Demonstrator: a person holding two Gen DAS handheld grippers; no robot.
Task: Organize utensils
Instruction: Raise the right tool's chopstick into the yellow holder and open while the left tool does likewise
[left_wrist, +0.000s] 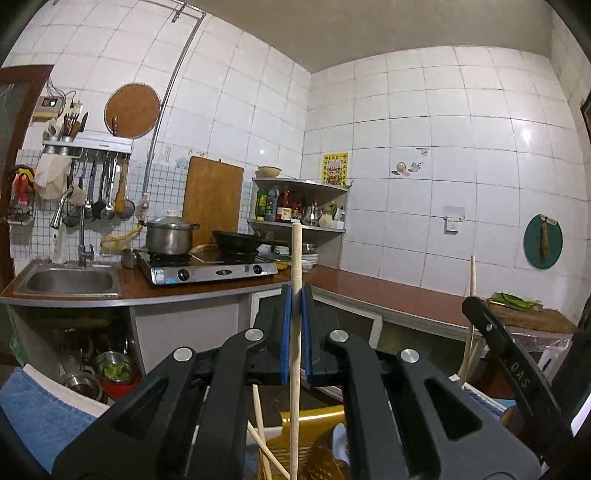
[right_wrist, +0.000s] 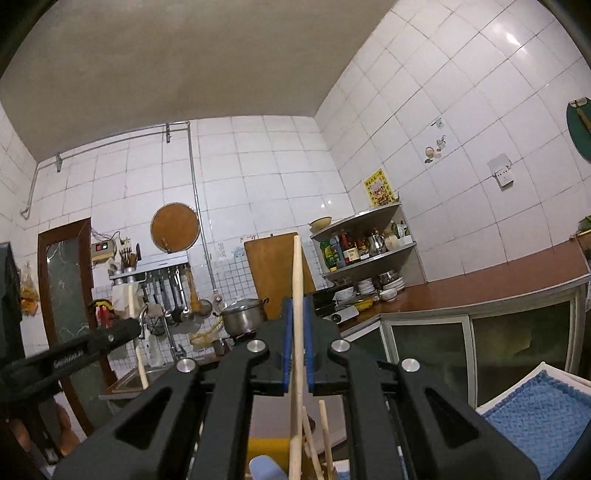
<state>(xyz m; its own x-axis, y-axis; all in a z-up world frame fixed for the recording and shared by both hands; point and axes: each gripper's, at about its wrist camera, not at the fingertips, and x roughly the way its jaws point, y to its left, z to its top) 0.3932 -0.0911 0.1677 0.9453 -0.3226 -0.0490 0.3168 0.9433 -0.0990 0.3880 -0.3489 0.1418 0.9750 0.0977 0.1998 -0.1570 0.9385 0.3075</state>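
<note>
Left gripper (left_wrist: 296, 295): closed down to a narrow slot on a pale wooden stick, blue pads (left_wrist: 285, 332) pressing both sides of the shaft.
Left stick (left_wrist: 295, 258): wooden chopstick or thin utensil handle, upright, passing between the pads; top end rising above the yellow holder, lower end dropping toward it.
Right gripper (right_wrist: 298, 314): likewise nearly closed, blue pads (right_wrist: 287, 332) clamped on a second wooden stick.
Right stick (right_wrist: 297, 280): slightly tilted, thicker toward the bottom, lower end reaching down beside the yellow holder.
Yellow holder (left_wrist: 314, 421): slotted yellow plastic container directly under both grippers; only partly visible, exact shape hard to tell.
Loose sticks (left_wrist: 260, 435): more pale wooden sticks leaning crossed in or against the yellow holder; (right_wrist: 325, 435) same cluster under the right fingers.
Why held upright: likely so each stick can travel lengthwise into or out of the yellow holder without snagging the crossed ones; which direction cannot be told.
Why gripped mid-shaft: probably to keep a long thin piece from pivoting between the pads.
Blue towel (left_wrist: 40, 410): on a white tray to the side of the yellow holder, possibly a laying-out spot.
Stage: judged mid-task, one stick in each gripper, several not yet sorted.
Risk: thin round shaft may twist or slip in flat pads.
</note>
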